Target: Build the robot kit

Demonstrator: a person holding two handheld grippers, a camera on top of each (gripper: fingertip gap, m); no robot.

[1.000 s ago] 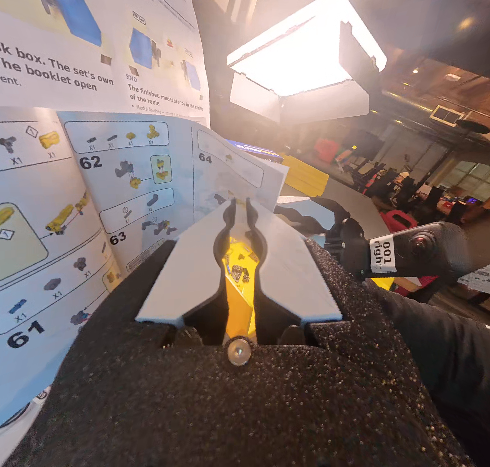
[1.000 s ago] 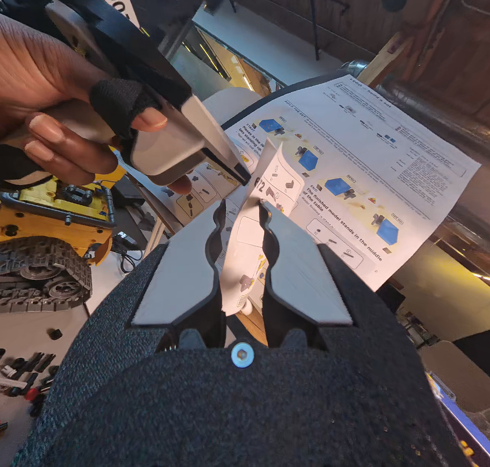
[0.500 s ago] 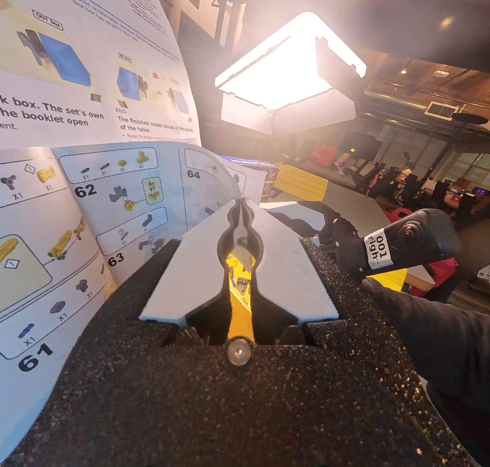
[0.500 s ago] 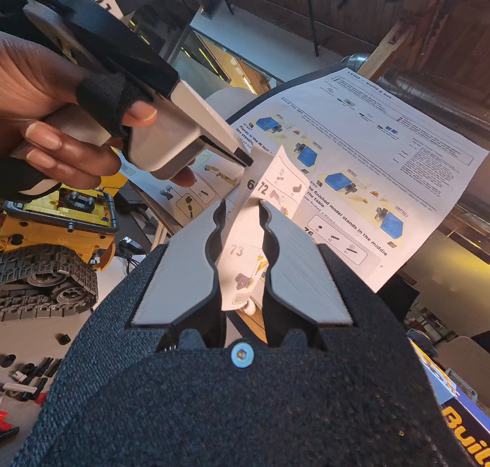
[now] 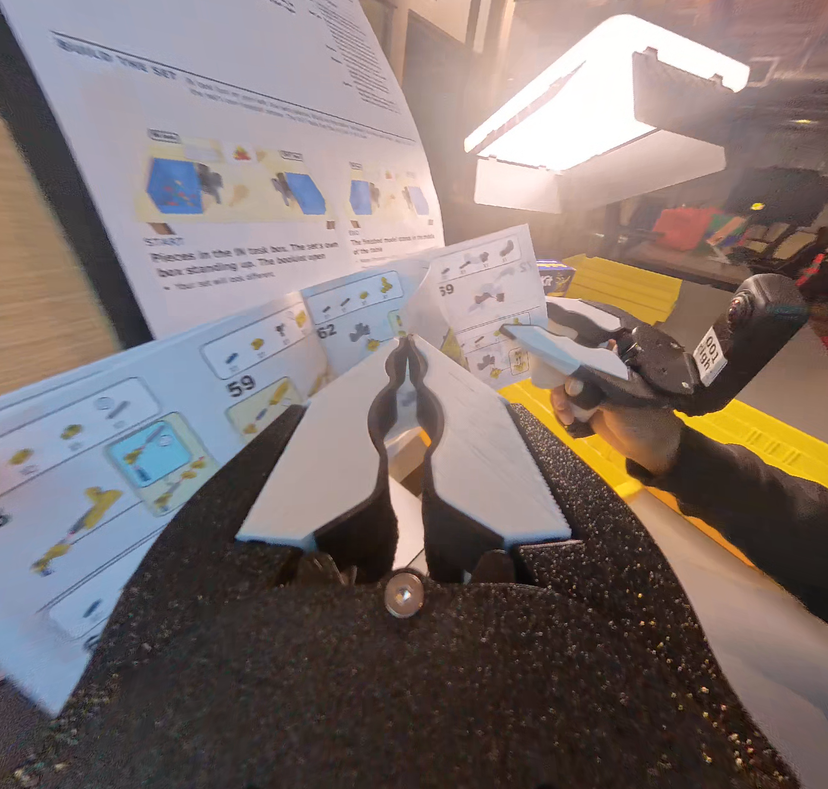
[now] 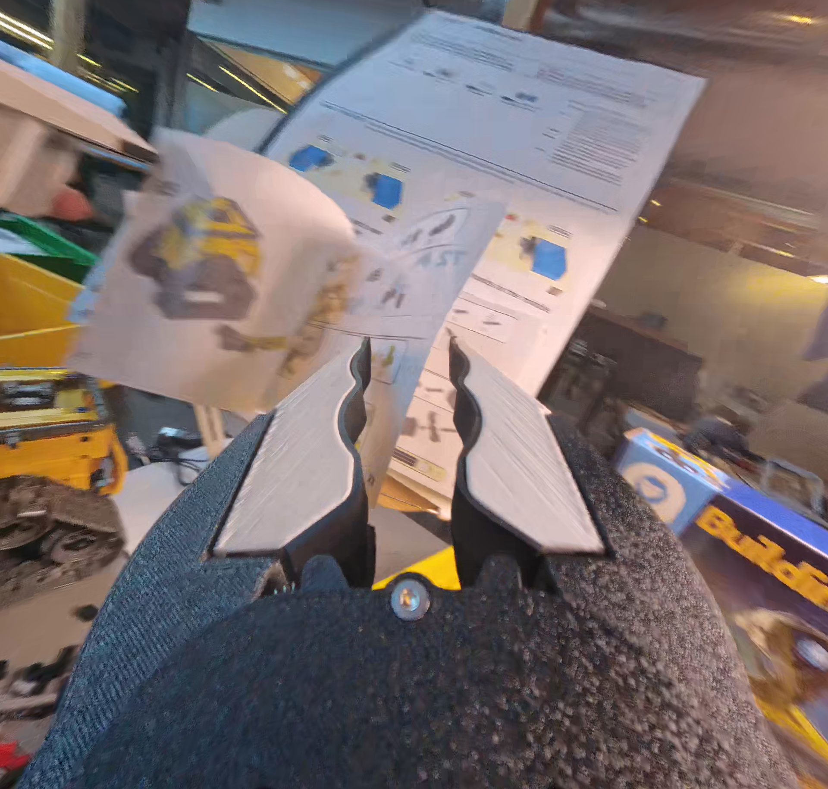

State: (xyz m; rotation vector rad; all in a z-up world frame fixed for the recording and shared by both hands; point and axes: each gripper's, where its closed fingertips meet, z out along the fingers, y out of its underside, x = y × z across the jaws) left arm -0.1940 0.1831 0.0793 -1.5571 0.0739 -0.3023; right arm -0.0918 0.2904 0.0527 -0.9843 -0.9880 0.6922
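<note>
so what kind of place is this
Probably a workshop or lab set up for recording a toy build: a bright studio light panel, an open building booklet before a printed sheet, and a half-built yellow tracked model.

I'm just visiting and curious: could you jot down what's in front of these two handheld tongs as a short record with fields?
left tongs: shut; whether they pinch a booklet page cannot be told
right tongs: open, a loose booklet page between the fingers
booklet: open, pages fanned, picture steps
printed sheet: stands upright behind the booklet
yellow tracked model: left of the right tongs
lamp: lit, beyond the left tongs
</note>
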